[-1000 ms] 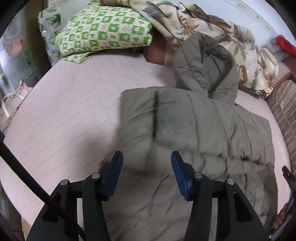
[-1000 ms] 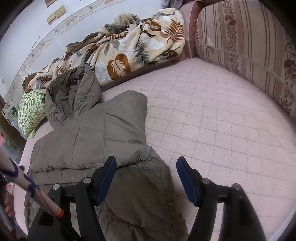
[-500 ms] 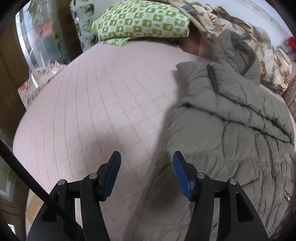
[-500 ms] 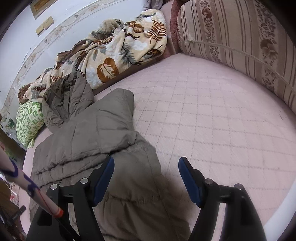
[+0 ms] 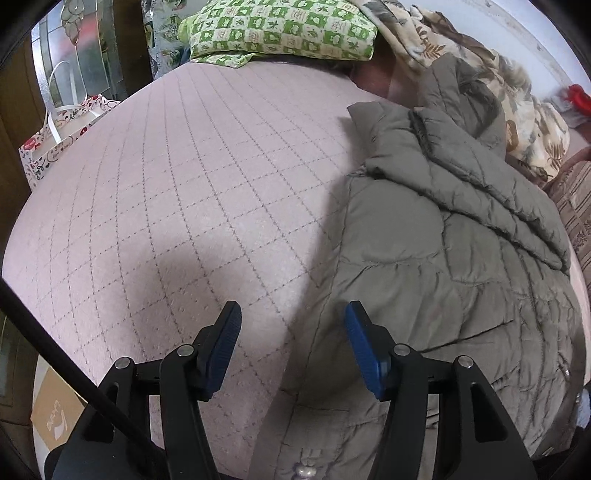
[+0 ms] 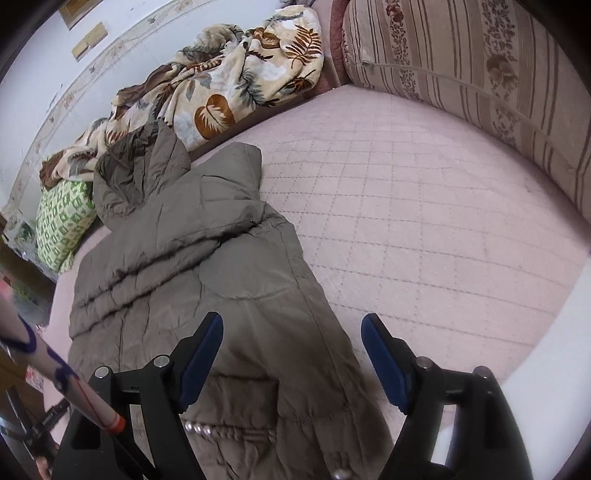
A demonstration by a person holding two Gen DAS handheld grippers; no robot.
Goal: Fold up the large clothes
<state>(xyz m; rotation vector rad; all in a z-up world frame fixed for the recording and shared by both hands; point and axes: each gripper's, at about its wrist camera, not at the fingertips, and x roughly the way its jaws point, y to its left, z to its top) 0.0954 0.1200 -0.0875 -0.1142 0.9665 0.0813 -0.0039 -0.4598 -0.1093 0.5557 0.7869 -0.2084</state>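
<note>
An olive-grey quilted hooded jacket (image 5: 443, 266) lies lengthwise on the pink quilted bed (image 5: 192, 192), with both sleeves folded across its body and the hood toward the wall. My left gripper (image 5: 291, 317) hovers open over the jacket's left edge near the hem, nothing between its blue pads. In the right wrist view the same jacket (image 6: 192, 266) fills the left half. My right gripper (image 6: 291, 332) hangs over the jacket's right edge near the hem; its jaws are opening and hold nothing.
A green checked pillow (image 5: 280, 29) and a leaf-print blanket (image 6: 229, 88) lie along the wall. A striped cushion (image 6: 480, 66) bounds the bed's right side. A patterned gift bag (image 5: 55, 140) and a cardboard box (image 5: 55, 417) stand off the bed's left edge.
The left gripper slid left and lower, from over the jacket's middle to its left edge. The right gripper shifted right to the jacket's right edge and its jaws widened.
</note>
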